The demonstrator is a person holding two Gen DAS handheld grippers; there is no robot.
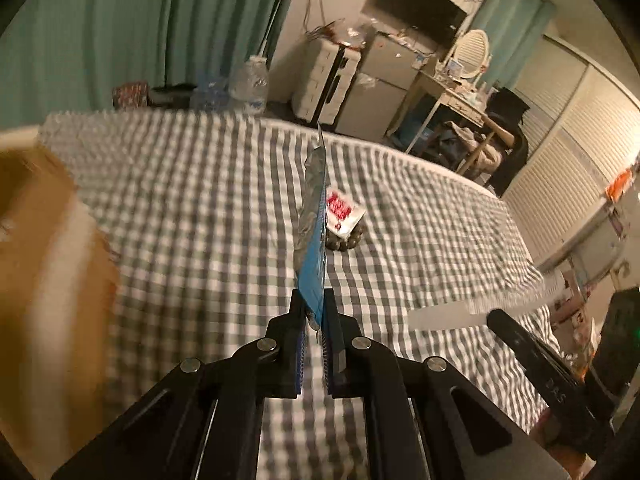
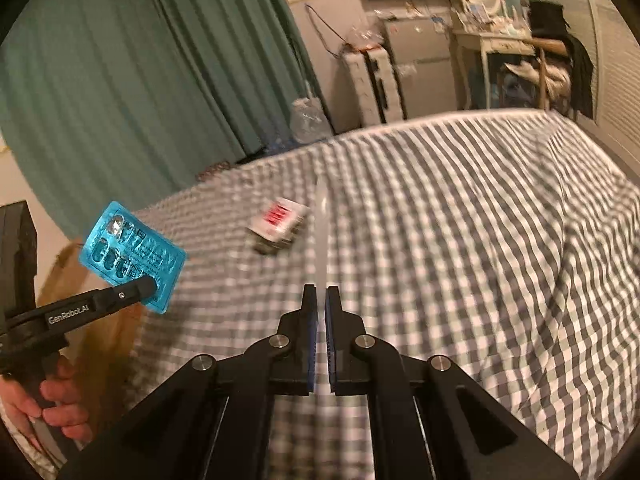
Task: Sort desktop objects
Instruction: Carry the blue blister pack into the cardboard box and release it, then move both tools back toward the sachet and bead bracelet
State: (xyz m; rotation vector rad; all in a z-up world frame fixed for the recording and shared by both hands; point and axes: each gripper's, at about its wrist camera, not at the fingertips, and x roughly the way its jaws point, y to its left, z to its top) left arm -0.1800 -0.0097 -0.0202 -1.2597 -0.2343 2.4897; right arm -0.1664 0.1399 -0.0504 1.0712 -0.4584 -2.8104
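My left gripper (image 1: 315, 312) is shut on a blue blister pack (image 1: 314, 240), seen edge-on with its silver foil back to the left. From the right wrist view the blister pack (image 2: 132, 248) shows its face, pinched at a lower corner by the left gripper (image 2: 150, 286). My right gripper (image 2: 321, 292) is shut on a thin pale flat piece (image 2: 322, 232), too blurred to tell what it is. In the left wrist view the pale piece (image 1: 480, 306) sticks out leftward from the right gripper (image 1: 496, 316). A white packet with red print (image 1: 342, 214) (image 2: 280, 220) lies on something dark and beaded on the bed.
A grey-and-white checked bed sheet (image 1: 200, 200) (image 2: 460, 220) fills the middle. A brown cardboard box (image 1: 36, 248) (image 2: 76, 276) stands at the left. A hand (image 2: 52, 404) holds the left gripper's handle. Water bottles (image 1: 250, 82), drawers and a desk stand beyond the bed.
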